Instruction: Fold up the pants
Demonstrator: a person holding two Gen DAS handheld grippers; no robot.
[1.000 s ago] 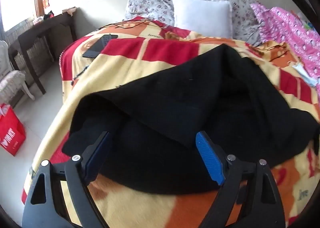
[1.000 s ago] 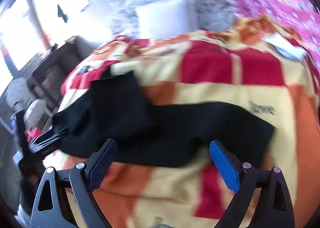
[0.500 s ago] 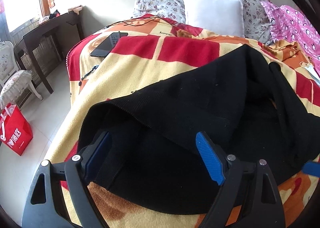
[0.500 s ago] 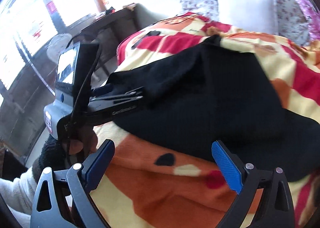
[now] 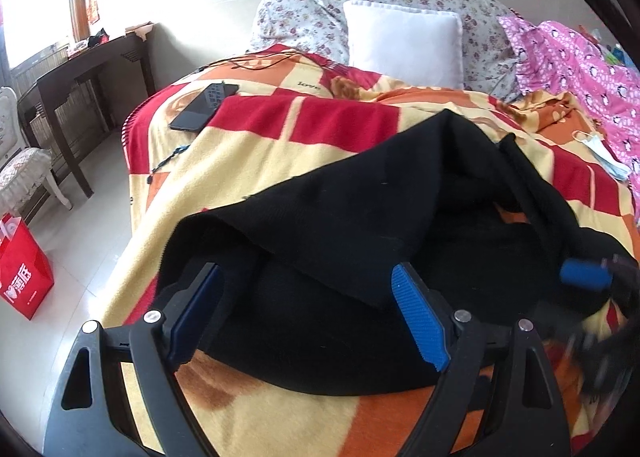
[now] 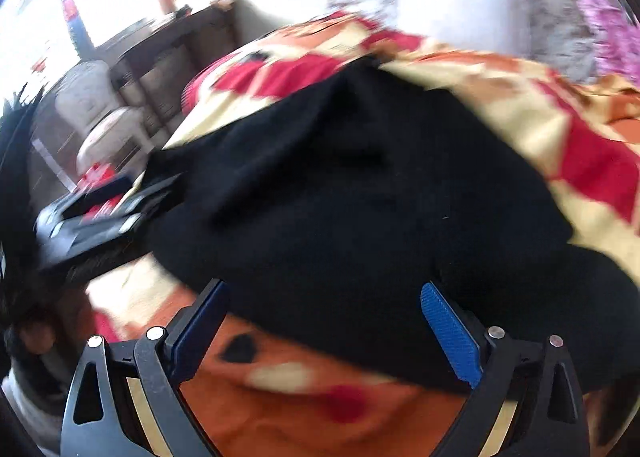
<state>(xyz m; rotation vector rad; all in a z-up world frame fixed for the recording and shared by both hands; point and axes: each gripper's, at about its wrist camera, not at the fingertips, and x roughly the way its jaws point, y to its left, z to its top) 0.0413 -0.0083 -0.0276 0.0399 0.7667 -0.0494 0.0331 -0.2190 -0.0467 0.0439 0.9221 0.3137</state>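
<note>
The black pants [image 5: 360, 225] lie crumpled and partly folded over on the red, yellow and orange blanket [image 5: 260, 145]. My left gripper [image 5: 308, 309] is open, its blue pads on either side of the pants' near edge, holding nothing. My right gripper [image 6: 324, 321] is open and empty just above the pants [image 6: 360, 197] at their near edge; its view is blurred. The right gripper's blue fingertip [image 5: 584, 275] shows at the right of the left wrist view. The left gripper [image 6: 100, 209] shows at the left of the right wrist view.
A black phone [image 5: 204, 107] lies on the blanket at the far left. A white pillow [image 5: 404, 43] and pink bedding [image 5: 580, 69] are at the head. A face mask [image 5: 600, 149] lies at right. A dark desk [image 5: 80, 77], chair [image 5: 20, 161] and red bag [image 5: 24, 269] stand left of the bed.
My right gripper has swung left and come in close over the pants' near edge. My left gripper has stayed open over the pants, shifting only slightly.
</note>
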